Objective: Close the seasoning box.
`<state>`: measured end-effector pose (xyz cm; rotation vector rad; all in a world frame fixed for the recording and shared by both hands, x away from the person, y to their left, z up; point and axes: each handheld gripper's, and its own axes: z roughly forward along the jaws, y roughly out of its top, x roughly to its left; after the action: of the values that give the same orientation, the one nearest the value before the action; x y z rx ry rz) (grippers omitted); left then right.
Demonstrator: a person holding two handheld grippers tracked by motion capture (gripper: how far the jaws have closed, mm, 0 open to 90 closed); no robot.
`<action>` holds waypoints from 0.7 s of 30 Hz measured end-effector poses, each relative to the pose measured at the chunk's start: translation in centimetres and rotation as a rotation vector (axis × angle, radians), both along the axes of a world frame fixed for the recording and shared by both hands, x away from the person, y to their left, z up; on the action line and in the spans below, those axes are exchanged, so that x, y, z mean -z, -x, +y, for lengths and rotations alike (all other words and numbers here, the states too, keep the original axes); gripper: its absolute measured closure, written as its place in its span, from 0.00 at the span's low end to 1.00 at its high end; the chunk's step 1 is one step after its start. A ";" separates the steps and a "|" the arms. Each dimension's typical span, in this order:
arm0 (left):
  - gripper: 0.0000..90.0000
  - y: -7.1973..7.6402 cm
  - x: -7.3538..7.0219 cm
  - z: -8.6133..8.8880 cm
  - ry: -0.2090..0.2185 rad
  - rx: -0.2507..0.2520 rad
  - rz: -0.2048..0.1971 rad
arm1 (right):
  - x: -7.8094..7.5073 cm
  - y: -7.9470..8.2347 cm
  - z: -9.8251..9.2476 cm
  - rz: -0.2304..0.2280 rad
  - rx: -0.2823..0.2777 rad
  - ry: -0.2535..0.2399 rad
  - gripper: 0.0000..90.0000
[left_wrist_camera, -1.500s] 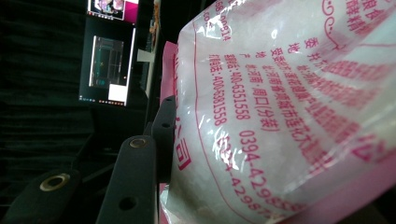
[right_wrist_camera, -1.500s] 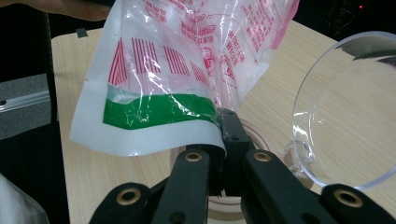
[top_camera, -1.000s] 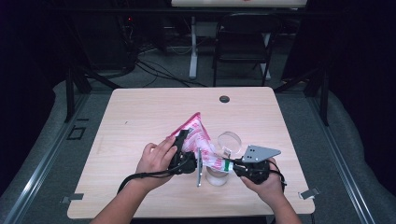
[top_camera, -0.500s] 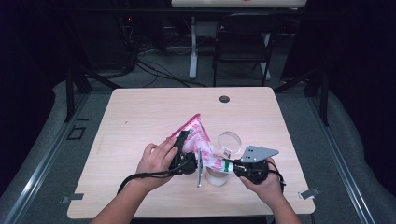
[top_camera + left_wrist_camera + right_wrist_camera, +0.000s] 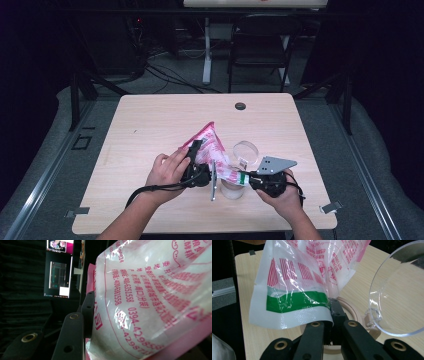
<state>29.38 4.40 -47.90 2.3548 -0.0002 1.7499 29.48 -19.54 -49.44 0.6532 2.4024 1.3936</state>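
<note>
A pink-and-white plastic bag (image 5: 212, 150) is held up over the near middle of the wooden table (image 5: 150, 130), tilted so one corner points up and away while the low end hangs down toward a clear jar (image 5: 231, 186) standing on the table. The bag is gripped at both ends.

The left gripper (image 5: 196, 167) is clamped on the fatter upper part of the bag: in the left gripper view the printed plastic (image 5: 150, 297) is pressed right up against the one black jaw that can be seen, with pink text all over it. So the jaws there are partly apart, with the bulk of the bag between them.

The right gripper (image 5: 250, 179) is pinched tight on the bag's lower edge. In the right gripper view the two black jaws are seen drawn together on the thin sealed strip by the green band (image 5: 297, 301), the film (image 5: 294, 277) fanning up and to the left from there. Just behind the jaws the jar's pale round rim (image 5: 352, 312) is seen, and beside it, on the right, a clear round lid (image 5: 397, 295) is hinged up on its edge.

A small dark round cap (image 5: 240, 106) is set into the far side of the table.
</note>
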 end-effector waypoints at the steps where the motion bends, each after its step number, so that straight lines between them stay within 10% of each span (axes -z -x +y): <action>1: 0.68 0.0 0.0 0.0 0.000 0.000 0.000 | 0.0 0.0 0.0 0.000 0.000 0.000 1.00; 21: 0.68 0.0 -0.2 0.0 -0.003 0.003 -0.010 | 0.1 -0.1 0.1 0.003 -0.002 0.001 1.00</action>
<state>29.35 4.38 -47.71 2.3478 -0.0078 1.7613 29.53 -19.49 -49.52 0.6534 2.4058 1.3933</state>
